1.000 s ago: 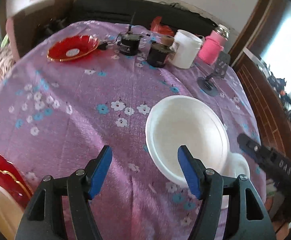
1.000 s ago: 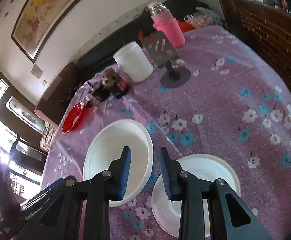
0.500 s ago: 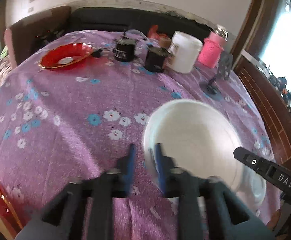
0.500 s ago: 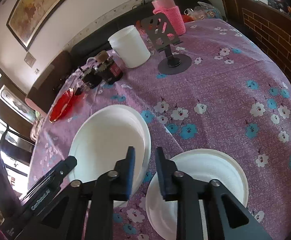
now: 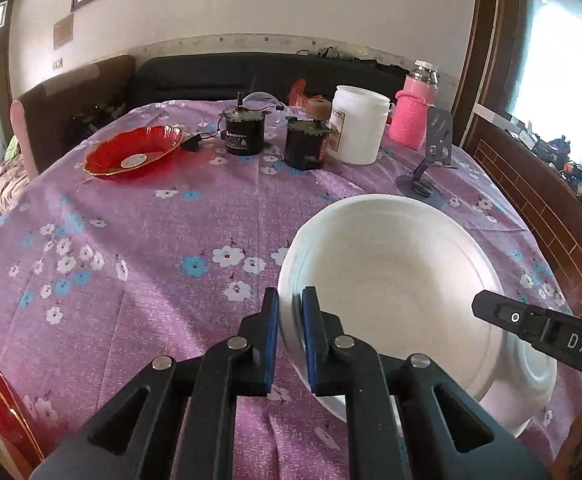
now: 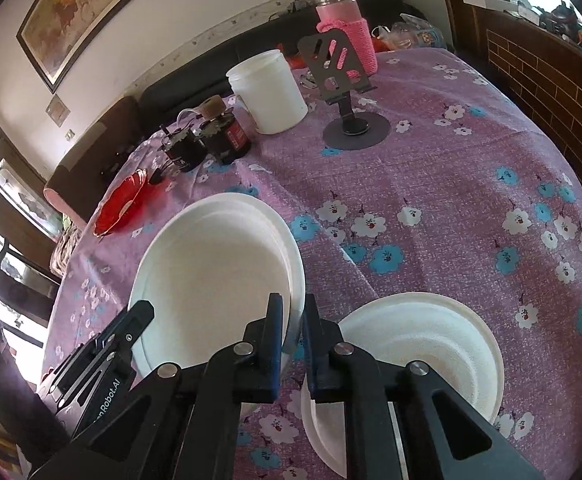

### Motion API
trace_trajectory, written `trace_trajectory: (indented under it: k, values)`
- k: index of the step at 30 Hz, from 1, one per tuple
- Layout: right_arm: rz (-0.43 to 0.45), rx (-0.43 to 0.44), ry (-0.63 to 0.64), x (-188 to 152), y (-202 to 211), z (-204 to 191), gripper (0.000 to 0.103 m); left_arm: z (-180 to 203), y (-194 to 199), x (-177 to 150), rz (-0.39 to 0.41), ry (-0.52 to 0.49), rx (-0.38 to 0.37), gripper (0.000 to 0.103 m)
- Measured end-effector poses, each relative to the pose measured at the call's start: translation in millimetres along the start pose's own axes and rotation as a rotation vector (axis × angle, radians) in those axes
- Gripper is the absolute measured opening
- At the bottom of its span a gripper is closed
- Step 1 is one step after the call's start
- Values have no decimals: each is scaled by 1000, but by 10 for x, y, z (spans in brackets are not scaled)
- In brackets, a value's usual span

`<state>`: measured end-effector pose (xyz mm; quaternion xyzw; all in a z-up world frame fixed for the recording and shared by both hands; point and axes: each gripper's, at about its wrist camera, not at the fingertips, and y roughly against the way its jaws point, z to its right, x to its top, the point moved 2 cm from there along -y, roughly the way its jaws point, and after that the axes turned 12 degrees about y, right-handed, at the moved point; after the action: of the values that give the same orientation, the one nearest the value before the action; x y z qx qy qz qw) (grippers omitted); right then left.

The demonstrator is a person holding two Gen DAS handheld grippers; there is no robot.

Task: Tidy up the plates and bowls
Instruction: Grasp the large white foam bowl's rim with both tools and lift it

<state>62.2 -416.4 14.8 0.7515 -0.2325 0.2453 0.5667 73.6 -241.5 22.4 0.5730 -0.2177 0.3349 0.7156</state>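
So both grippers are clamped on the same big white plate [image 5: 391, 280], one on each side of its rim: the left gripper [image 5: 290, 320] has its blue pads pinched on the near-left edge, and the right gripper [image 6: 292, 328] is pinched on the edge facing the smaller white plate [image 6: 423, 356]. The right one's jaws have just been closing, and now the rim sits squeezed between them. My guess is the two-handed pinch is there because the plate is wide and thin-rimmed, so holding opposite sides keeps it level and stops it tipping when it gets carried to a stack. The smaller plate lies flat just beside it, with the big one's edge overlapping it in the left wrist view, so one probably ends up nested on the other. Everything sits on a table with a purple flowered tablecloth [image 5: 151, 248], a bit wrinkled, so a plate could drag the fabric if slid. Further back there's a red glass dish [image 5: 133, 152], a white tub [image 5: 357, 130], a pink-sleeved bottle [image 5: 413, 118] and a metal phone stand [image 6: 341, 80]. Behind that, a dark sofa [image 5: 231, 76] and a framed painting [image 6: 91, 12].
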Motion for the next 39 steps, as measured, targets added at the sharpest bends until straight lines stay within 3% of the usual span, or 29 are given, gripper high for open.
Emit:
trace_trajectory:
  k: [21, 34, 39]
  values:
    - [40, 19, 3, 16, 136, -44, 10, 50, 152, -5, 59, -19, 30, 12]
    - [109, 87, -2, 29, 433, -81, 10, 138, 610, 10, 125, -64, 45, 12]
    - [129, 140, -19, -126, 624, -140, 11, 93, 898, -15, 148, -95, 33, 12]
